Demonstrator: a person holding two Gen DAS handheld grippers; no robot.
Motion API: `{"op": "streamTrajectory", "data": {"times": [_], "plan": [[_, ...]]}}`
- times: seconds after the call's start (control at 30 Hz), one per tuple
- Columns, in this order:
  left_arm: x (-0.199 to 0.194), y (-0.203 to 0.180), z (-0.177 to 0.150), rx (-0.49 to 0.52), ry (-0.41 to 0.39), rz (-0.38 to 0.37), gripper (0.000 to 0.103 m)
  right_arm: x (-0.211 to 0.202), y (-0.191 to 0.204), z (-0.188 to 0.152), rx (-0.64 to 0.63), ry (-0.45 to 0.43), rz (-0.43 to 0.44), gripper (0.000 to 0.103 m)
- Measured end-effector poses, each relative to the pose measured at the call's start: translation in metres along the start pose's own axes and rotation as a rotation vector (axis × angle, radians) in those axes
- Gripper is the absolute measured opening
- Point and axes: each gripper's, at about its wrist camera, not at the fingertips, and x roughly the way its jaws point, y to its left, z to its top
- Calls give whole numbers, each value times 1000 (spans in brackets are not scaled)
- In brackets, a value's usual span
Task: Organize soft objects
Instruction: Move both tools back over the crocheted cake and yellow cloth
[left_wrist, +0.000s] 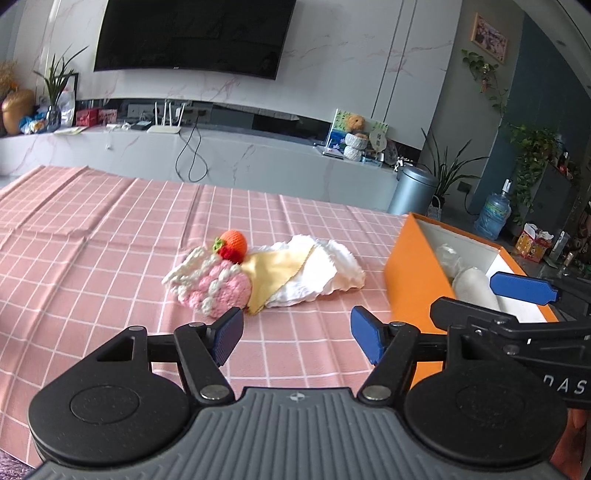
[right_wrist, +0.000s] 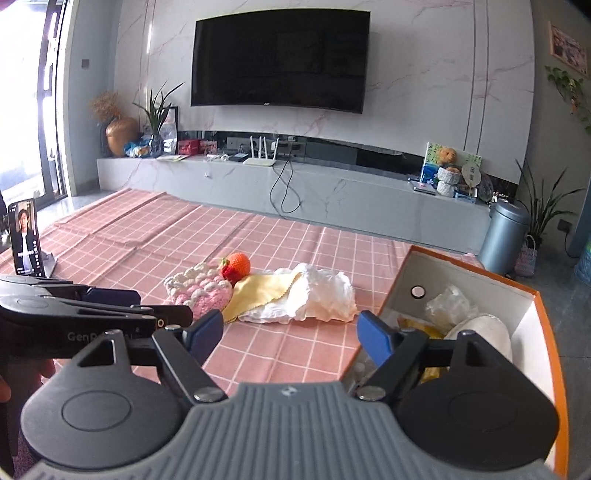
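Wall TV (right_wrist: 279, 61); white router (right_wrist: 260, 161); phone (right_wrist: 26, 236), screen blurry.

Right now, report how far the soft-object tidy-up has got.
Partly done. The orange box already holds a white roll, a crinkled clear bag and something yellow. Nothing is in hand: the left gripper and right gripper are both open and empty. Left on the pink checked cloth: the pink crochet piece, orange crochet fruit, yellow cloth and white cloth.
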Motion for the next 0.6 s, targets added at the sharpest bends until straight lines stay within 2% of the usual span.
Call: {"op": "streamTrajectory", "data": {"times": [0.23, 0.4, 0.6], "plan": [[12, 21, -4, -29, 21, 5, 78, 39, 8, 3, -24, 127, 10, 78], [27, 40, 1, -52, 40, 3, 78, 71, 10, 18, -37, 213, 38, 76], [57, 57, 18, -11, 75, 26, 78, 116, 8, 42, -73, 303, 62, 76]]}}
